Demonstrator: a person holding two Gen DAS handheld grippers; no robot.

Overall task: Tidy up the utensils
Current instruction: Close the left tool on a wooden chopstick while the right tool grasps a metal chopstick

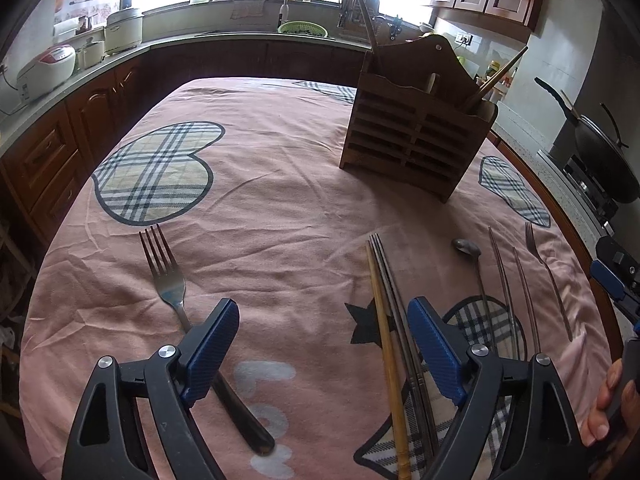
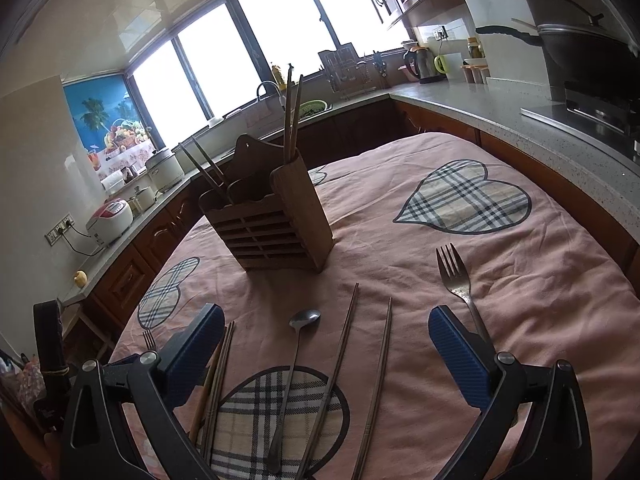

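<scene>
On the pink cloth (image 2: 500,280) I count two forks, one spoon (image 2: 298,334), one wooden chopstick (image 1: 386,340) and four metal ones. My left gripper (image 1: 324,350) hangs low with fingers spread, empty, the big fork (image 1: 168,280) at its 10 o'clock. My right gripper (image 2: 326,356) is likewise spread and empty, the slim fork (image 2: 456,276) at 1 o'clock. The wooden holder (image 2: 272,228) stands at 12, with four sticks inside. Only the left view shows my hand (image 1: 608,404).
</scene>
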